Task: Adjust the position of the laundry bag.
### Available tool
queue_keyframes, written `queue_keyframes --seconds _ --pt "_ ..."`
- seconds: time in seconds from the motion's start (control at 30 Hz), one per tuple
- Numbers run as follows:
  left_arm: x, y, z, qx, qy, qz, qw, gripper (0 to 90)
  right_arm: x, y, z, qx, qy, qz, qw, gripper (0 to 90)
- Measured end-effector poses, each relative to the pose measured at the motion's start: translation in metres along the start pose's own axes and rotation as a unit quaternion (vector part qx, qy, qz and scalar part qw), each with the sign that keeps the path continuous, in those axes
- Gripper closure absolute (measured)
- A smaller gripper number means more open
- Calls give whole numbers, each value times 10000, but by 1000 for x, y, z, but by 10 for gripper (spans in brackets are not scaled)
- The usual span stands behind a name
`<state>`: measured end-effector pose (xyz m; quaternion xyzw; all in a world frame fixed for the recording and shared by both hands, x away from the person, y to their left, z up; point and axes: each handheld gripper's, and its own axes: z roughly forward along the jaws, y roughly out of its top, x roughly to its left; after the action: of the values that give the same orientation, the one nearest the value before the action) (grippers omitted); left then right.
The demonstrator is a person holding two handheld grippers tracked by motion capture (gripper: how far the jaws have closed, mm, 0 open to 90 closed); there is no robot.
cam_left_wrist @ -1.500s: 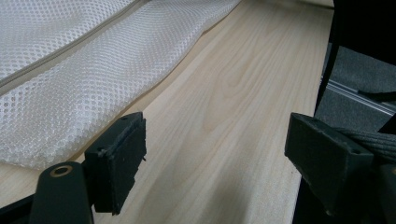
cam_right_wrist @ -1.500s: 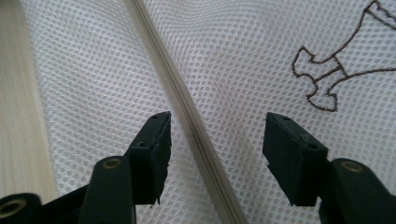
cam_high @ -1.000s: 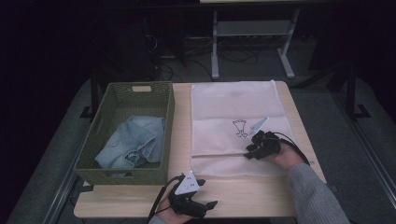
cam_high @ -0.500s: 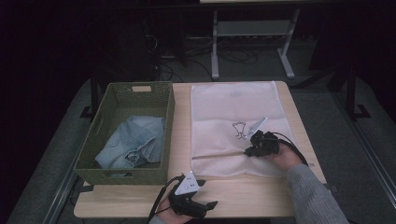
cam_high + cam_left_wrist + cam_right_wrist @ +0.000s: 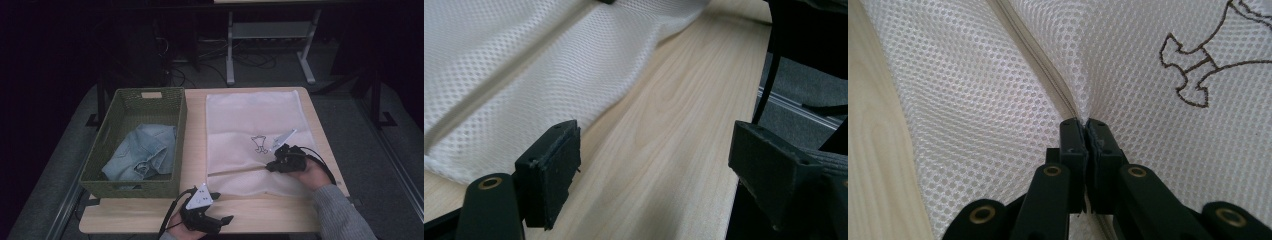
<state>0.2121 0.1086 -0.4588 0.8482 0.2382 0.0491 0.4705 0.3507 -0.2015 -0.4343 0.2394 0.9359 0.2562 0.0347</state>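
My right gripper [image 5: 1083, 131] has its jaws clamped on the white mesh laundry bag [image 5: 252, 135], pinching a fold of net right at the zipper seam [image 5: 1040, 70]; the jaws have just been closing and the mesh is plainly caught between the pads. The bag lies flat on the right half of the pale wooden table [image 5: 280, 220], just beside the green woven basket [image 5: 112, 130], with a small brown printed figure [image 5: 259, 144] near its middle, close to where I grip it. From the high view the seam runs as a line across the lower part of the bag, from the left edge to my right gripper [image 5: 275, 165]. My left gripper [image 5: 649, 175] hangs over bare wood at the near edge of the table, jaws wide and empty, the bag's near hem [image 5: 549, 125] just beyond them. The faded blue denim garment [image 5: 140, 152] sits crumpled inside the basket, untouched. I judge the work to be at its start: the hold on the zipper end is made, but the bag looks shut and flat, nothing is in it, and the denim has yet to come out. Whether I have the slider itself or only the cloth beside it, I cannot tell.
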Motion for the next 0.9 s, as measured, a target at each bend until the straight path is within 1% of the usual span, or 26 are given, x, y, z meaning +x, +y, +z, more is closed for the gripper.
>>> queue_keyframes --seconds 0.17,0.4,0.47,0.5,0.57,0.67,0.73,0.83,0.9 --pt "1 0 -1 -22 -25 -30 10000 203 11 -7 -2 -141 52 65 9999 861" --pt "1 0 -1 -30 -40 -59 10000 203 20 -13 -3 -238 75 58 9997 859" --pt "1 0 -2 -48 -40 -76 10000 203 22 -14 -3 -246 75 111 9996 858" --pt "1 0 -2 -60 -44 -93 9999 203 23 -15 -3 -274 71 87 9996 858" --pt "2 0 -2 -67 -57 -125 9999 203 25 -16 -2 -323 113 155 9993 856" --pt "4 0 -3 -87 -85 -166 9998 203 31 -19 -1 -398 154 178 9989 855" --pt "4 0 -3 -76 -103 -175 9998 203 32 -20 -1 -384 170 198 9989 853" --pt "5 0 -4 -88 -113 -199 9997 203 34 -22 0 -471 175 231 9985 832" --pt "5 0 -4 -81 -112 -200 9997 203 35 -24 -1 -538 175 275 9980 787"
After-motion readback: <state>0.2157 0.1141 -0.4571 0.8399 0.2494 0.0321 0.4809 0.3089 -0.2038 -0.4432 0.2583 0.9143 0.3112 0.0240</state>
